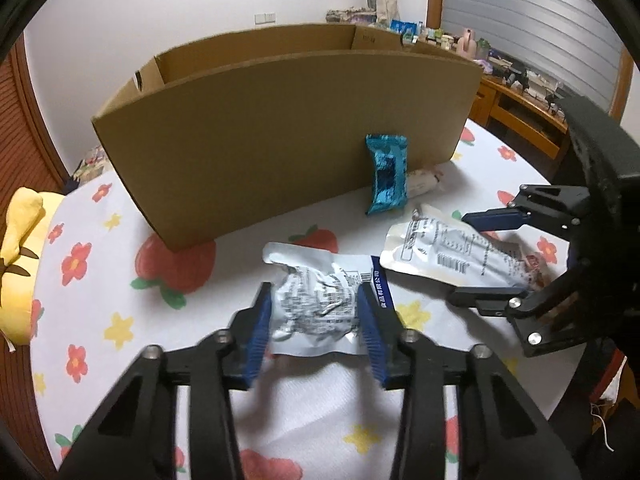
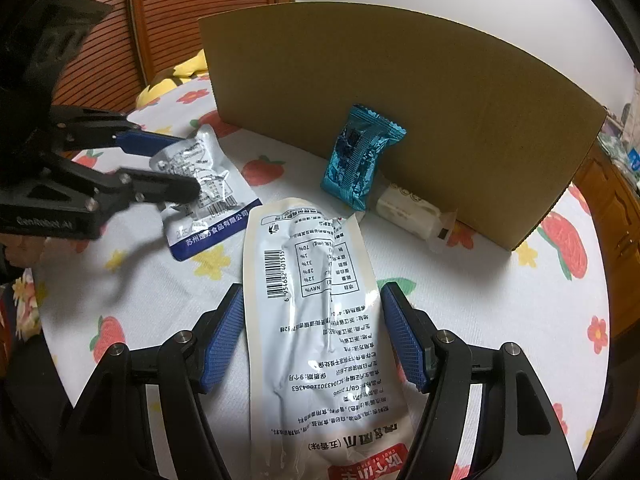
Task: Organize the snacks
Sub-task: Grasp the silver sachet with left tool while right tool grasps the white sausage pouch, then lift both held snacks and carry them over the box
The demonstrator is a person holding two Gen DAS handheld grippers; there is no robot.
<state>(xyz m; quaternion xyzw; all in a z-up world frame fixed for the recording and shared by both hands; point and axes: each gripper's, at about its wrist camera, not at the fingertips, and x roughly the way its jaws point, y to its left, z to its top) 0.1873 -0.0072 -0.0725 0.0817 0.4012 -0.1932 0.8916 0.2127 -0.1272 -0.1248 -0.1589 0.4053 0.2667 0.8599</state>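
Gripping a crumpled silver pouch (image 1: pixel 320 304) with the left claw (image 1: pixel 316 320), both blue pads (image 1: pixel 258 332) pressing against its sides, pouch lying on the flowered surface (image 1: pixel 120 280) in front of the cardboard box (image 1: pixel 280 140). Seen from the right wrist view, same silver pouch (image 2: pixel 200 184) sitting between the fingers of the left claw (image 2: pixel 182 168), its blue-edged end pointing toward the long pouch.

Straddling a long white pouch (image 2: pixel 316 320) with the right claw (image 2: pixel 312 320), fingers spread wide, pads (image 2: pixel 400 336) standing just beside its edges; touching or not, impossible to tell. In the left wrist view, right claw (image 1: pixel 476 258) also standing open around the white pouch (image 1: pixel 452 256), one finger on each side.

Leaning upright against the box wall (image 2: pixel 400 100), a teal foil snack (image 2: pixel 356 160), also visible as (image 1: pixel 386 174). Lying just beside it, at the foot of the box, a small white packet (image 2: pixel 408 212). Resting at the edge of the surface, a yellow plush (image 1: pixel 20 248).
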